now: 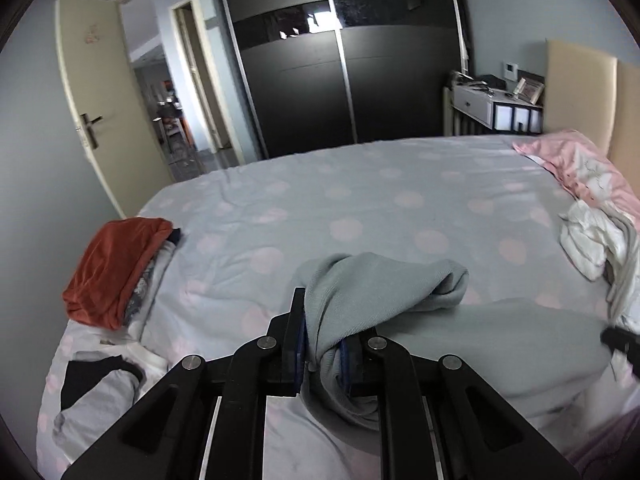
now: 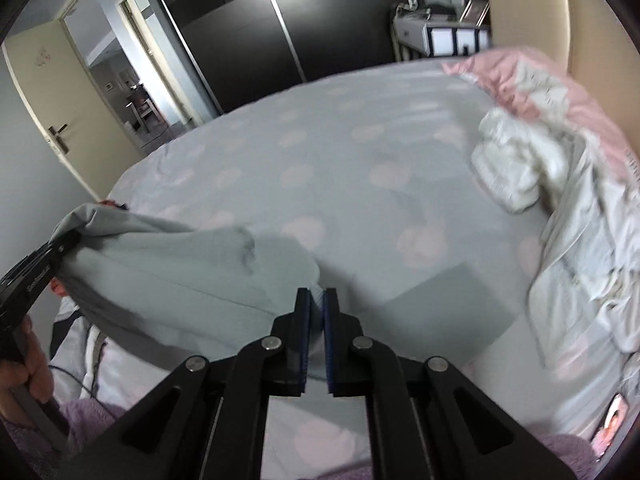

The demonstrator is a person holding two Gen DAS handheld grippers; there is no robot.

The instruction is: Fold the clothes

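Observation:
A pale grey-green garment is lifted off the bed between both grippers. My left gripper is shut on a bunched corner of it, and the cloth drapes over the right finger. In the right wrist view the same garment stretches from the left gripper at the far left to my right gripper, which is shut on its other edge. A hand holds the left gripper's handle at the lower left there.
A folded stack topped by a rust-red piece sits at the bed's left edge. A grey and black garment lies near it. Rumpled white clothes and a pink pillow lie at the right. The dotted sheet spans the middle.

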